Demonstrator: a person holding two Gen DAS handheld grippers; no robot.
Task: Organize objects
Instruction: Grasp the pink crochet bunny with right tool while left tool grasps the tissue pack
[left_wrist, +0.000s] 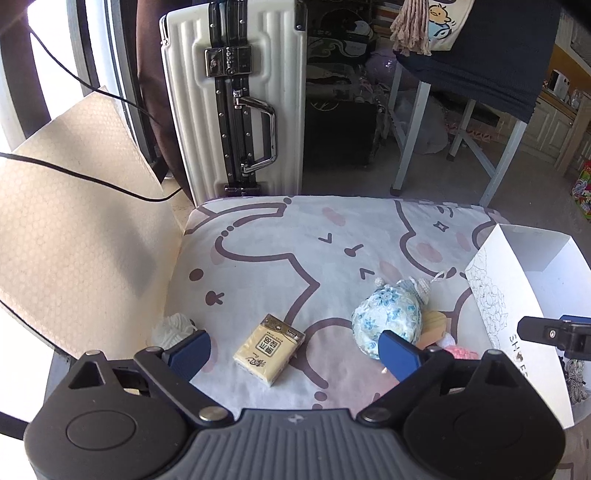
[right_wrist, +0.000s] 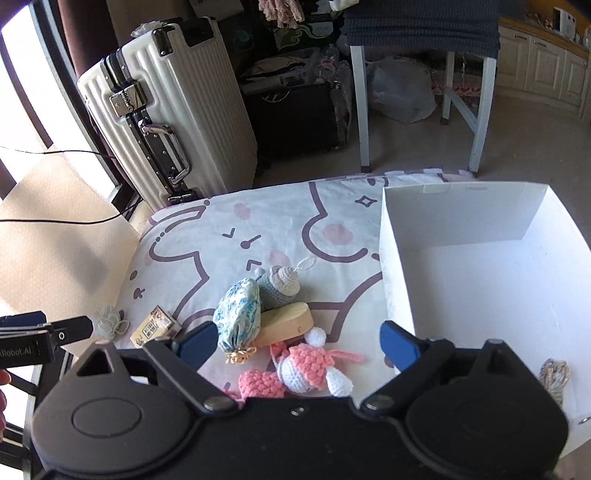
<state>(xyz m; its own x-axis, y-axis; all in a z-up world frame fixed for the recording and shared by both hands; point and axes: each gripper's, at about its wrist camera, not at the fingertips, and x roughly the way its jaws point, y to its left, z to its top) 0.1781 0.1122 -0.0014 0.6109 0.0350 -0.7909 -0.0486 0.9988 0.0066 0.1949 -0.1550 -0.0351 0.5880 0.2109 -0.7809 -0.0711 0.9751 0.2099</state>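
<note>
My left gripper is open and empty, with a yellow tissue pack lying between its fingers on the cartoon-print cloth. A blue floral pouch lies by its right finger. My right gripper is open and empty above a pink and white crochet doll, a wooden block and the floral pouch. A grey crochet toy lies behind them. A white box stands at the right with a yarn bundle inside.
A white suitcase stands behind the cloth-covered surface, with a white-legged chair to its right. A small white yarn ball lies at the cloth's left edge. A beige board and a black cable lie at the left.
</note>
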